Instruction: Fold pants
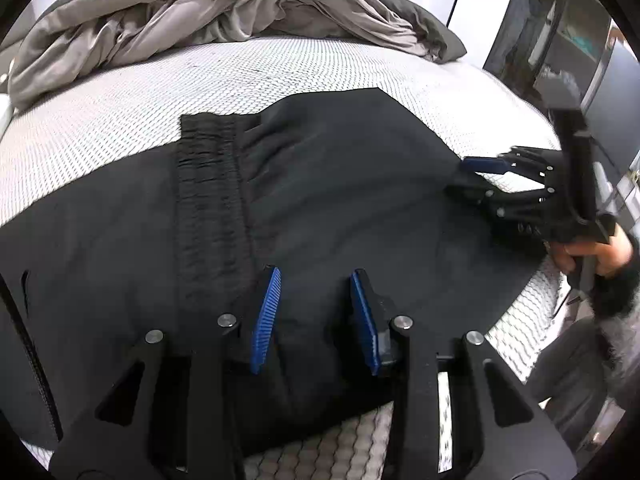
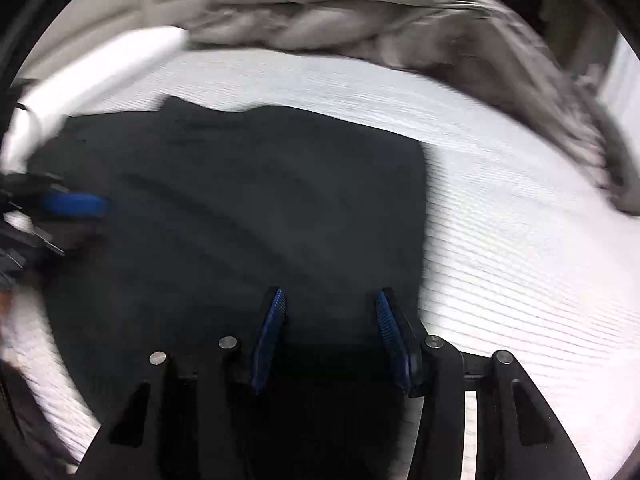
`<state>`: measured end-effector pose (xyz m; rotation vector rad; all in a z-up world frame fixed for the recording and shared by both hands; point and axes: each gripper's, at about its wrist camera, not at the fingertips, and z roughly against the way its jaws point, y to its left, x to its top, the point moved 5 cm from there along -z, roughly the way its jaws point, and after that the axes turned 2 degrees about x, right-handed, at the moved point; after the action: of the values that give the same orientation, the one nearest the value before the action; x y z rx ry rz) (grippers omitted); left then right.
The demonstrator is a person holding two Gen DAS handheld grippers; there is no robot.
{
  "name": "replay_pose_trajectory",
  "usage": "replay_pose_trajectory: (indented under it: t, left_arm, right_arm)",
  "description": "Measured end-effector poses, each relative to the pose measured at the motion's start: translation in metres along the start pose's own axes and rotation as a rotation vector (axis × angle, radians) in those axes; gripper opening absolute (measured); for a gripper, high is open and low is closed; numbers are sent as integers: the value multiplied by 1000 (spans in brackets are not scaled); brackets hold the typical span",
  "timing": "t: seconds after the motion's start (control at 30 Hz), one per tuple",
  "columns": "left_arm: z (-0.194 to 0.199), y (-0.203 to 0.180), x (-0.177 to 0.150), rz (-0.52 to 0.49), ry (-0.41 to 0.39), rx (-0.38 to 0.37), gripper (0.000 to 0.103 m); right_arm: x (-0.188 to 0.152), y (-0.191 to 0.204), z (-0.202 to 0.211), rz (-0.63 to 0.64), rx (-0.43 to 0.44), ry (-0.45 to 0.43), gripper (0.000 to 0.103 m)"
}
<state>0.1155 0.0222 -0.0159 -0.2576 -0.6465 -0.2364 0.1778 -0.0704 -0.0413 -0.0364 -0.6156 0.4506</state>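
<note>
Black pants (image 1: 320, 200) spread flat on bed (image 1: 280, 68), under and ahead of both tongs, waistband (image 1: 212, 184) beyond left tongs (image 1: 314, 320). Left tongs parted over near hem, pads clear of cloth. Right tongs (image 2: 328, 340) likewise agape, gripping nothing. Judged: lining up grasp for fold; next, pinch near edge both sides, lift evenly. Rumpled grey duvet (image 1: 180, 12) far beyond tongs; right view blurred.

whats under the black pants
The black pants lie flat on a white textured mattress, which shows all around them. The mattress directly beneath is covered, so anything hidden there cannot be seen. A grey blanket is bunched behind them.
</note>
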Motion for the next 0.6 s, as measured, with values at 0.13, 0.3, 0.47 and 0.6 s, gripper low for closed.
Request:
replay_pose_trajectory:
  t: [0.13, 0.3, 0.47, 0.6]
  left_arm:
    - [23, 4, -7, 43, -34, 90, 35]
    - [19, -31, -1, 40, -81, 84, 35]
    - [-3, -40, -15, -53, -21, 90, 35]
    - [16, -21, -33, -49, -12, 32, 35]
  right_arm:
    - [-8, -24, 28, -99, -10, -30, 48]
    - [4, 21, 43, -120, 149, -115, 48]
    - [-12, 49, 10, -16, 159, -35, 48]
    - [-38, -1, 19, -16, 39, -32, 48]
